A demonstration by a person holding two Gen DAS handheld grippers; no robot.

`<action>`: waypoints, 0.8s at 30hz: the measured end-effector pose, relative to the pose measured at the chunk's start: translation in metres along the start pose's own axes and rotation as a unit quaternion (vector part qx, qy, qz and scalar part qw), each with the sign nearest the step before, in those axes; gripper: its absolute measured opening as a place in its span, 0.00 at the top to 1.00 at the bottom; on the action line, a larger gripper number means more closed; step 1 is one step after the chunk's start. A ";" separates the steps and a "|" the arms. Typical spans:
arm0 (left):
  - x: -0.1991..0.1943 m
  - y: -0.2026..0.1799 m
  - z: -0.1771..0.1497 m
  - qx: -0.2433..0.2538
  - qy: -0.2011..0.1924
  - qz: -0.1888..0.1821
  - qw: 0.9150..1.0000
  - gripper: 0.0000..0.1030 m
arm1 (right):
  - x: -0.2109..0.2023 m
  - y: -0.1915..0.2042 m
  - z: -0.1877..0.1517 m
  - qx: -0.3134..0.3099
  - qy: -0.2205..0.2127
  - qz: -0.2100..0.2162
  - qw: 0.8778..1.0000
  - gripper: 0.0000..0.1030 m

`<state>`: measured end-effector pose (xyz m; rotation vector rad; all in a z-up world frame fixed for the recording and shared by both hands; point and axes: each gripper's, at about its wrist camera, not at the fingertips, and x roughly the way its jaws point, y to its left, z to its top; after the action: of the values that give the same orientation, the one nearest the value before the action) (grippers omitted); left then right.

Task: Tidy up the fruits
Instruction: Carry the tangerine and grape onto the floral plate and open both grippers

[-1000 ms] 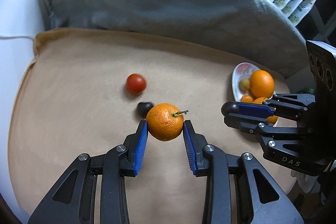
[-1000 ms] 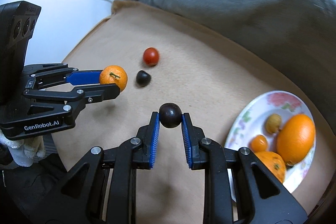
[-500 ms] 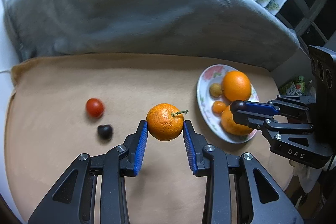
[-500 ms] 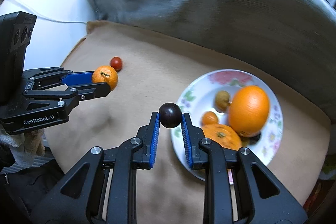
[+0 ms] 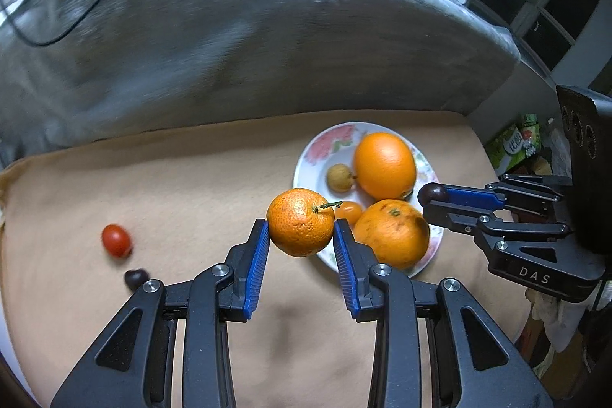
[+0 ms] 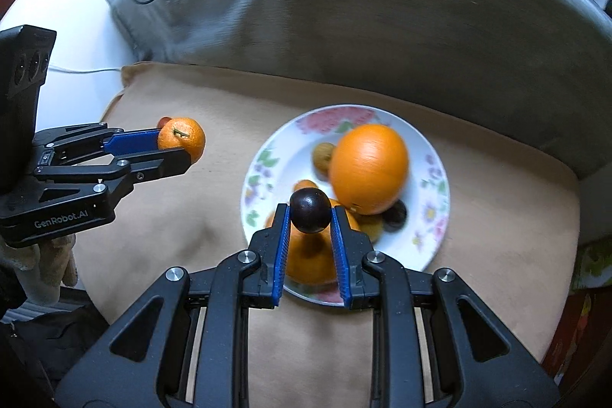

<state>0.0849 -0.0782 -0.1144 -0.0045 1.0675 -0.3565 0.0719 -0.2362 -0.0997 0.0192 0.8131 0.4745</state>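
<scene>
1. The plate, white with a flower print, is the landmark; it lies on a tan cloth and already carries a large smooth orange, a dimpled, rougher orange, a small tan fruit and a tiny orange one.
2. The right gripper is clamped on a small, glossy, dark round fruit, which hangs over the near part of the plate, above the rougher orange.
3. The left gripper pinches a pebbly mandarin with a short green stem, its blue ribbed pads pressing on both sides. In its own view the mandarin sits at the plate's left rim; the right wrist view shows it just left of the plate, off it.
4. The right hand seems nearer to a drop: its fruit is already over the plate. The free porcelain lies at the far and right side, so a release here may land on other fruit and roll.
5. Well left of the plate, a red tomato and another dark fruit lie loose on the cloth.
6. Behind the plate rises a grey, soft cushion.
</scene>
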 end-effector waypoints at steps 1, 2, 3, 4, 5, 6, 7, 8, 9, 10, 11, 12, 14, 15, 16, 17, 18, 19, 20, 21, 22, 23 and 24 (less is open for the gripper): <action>0.002 -0.002 0.002 0.002 0.000 -0.001 1.000 0.68 | -0.001 -0.003 -0.001 0.003 0.000 -0.002 1.000 0.78; 0.003 -0.004 0.003 0.004 0.001 -0.003 1.000 0.68 | -0.002 -0.007 -0.002 0.007 -0.001 -0.004 1.000 0.78; 0.005 -0.006 0.005 0.005 0.001 -0.003 1.000 0.68 | -0.002 -0.009 -0.003 0.010 -0.001 -0.006 1.000 0.78; 0.006 -0.007 0.006 0.006 0.002 -0.005 1.000 0.68 | -0.002 -0.012 -0.003 0.013 0.000 -0.007 1.000 0.78; 0.007 -0.008 0.008 0.007 0.004 -0.006 1.000 0.68 | -0.003 -0.015 -0.004 0.017 -0.001 -0.009 1.000 0.78; 0.008 -0.009 0.008 0.007 0.005 -0.007 1.000 0.68 | -0.003 -0.017 -0.004 0.020 -0.001 -0.010 1.000 0.78; 0.010 -0.010 0.008 0.008 0.006 -0.007 1.000 0.68 | -0.003 -0.019 -0.004 0.022 -0.001 -0.011 1.000 0.78; 0.011 -0.010 0.009 0.009 0.008 -0.007 1.000 0.68 | -0.003 -0.020 -0.005 0.023 0.000 -0.012 1.000 0.78; 0.012 -0.011 0.010 0.010 0.009 -0.008 1.000 0.68 | -0.002 -0.022 -0.005 0.025 0.001 -0.013 1.000 0.78; 0.013 -0.011 0.010 0.010 0.011 -0.008 1.000 0.68 | -0.002 -0.023 -0.005 0.027 0.001 -0.014 1.000 0.78; 0.014 -0.012 0.011 0.011 0.012 -0.008 1.000 0.68 | -0.001 -0.024 -0.005 0.028 0.002 -0.015 0.999 0.78; 0.015 -0.012 0.011 0.011 0.014 -0.009 1.000 0.68 | 0.000 -0.025 -0.006 0.030 0.003 -0.015 0.999 0.78; 0.017 -0.012 0.012 0.012 0.016 -0.009 1.000 0.68 | 0.002 -0.028 -0.007 0.033 0.005 -0.016 0.999 0.78; 0.018 -0.013 0.012 0.011 0.016 -0.009 1.000 0.68 | 0.003 -0.030 -0.007 0.036 0.006 -0.016 0.999 0.78; 0.019 -0.013 0.013 0.012 0.017 -0.009 1.000 0.68 | 0.005 -0.032 -0.008 0.040 0.008 -0.017 0.999 0.78; 0.020 -0.014 0.014 0.011 0.018 -0.009 1.000 0.68 | 0.006 -0.034 -0.008 0.043 0.010 -0.016 0.999 0.78; 0.021 -0.015 0.014 0.011 0.019 -0.010 1.000 0.68 | 0.008 -0.037 -0.009 0.046 0.012 -0.016 0.999 0.78; 0.022 -0.016 0.015 0.011 0.020 -0.011 1.000 0.68 | 0.009 -0.039 -0.010 0.049 0.013 -0.016 0.999 0.78; 0.024 -0.017 0.015 0.012 0.022 -0.012 1.000 0.68 | 0.010 -0.041 -0.010 0.050 0.013 -0.016 0.999 0.78; 0.025 -0.018 0.016 0.014 0.024 -0.013 1.000 0.68 | 0.010 -0.042 -0.011 0.051 0.014 -0.017 0.998 0.78; 0.026 -0.019 0.016 0.015 0.025 -0.014 0.999 0.68 | 0.010 -0.044 -0.011 0.053 0.014 -0.017 0.998 0.78; 0.027 -0.020 0.017 0.016 0.026 -0.014 0.999 0.68 | 0.011 -0.045 -0.012 0.054 0.015 -0.017 0.998 0.78; 0.028 -0.022 0.017 0.018 0.028 -0.016 0.999 0.68 | 0.011 -0.046 -0.012 0.055 0.015 -0.018 0.998 0.78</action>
<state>0.1057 -0.1095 -0.1265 0.0208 1.1169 -0.4057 0.0883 -0.2751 -0.1246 0.1000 0.8673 0.3964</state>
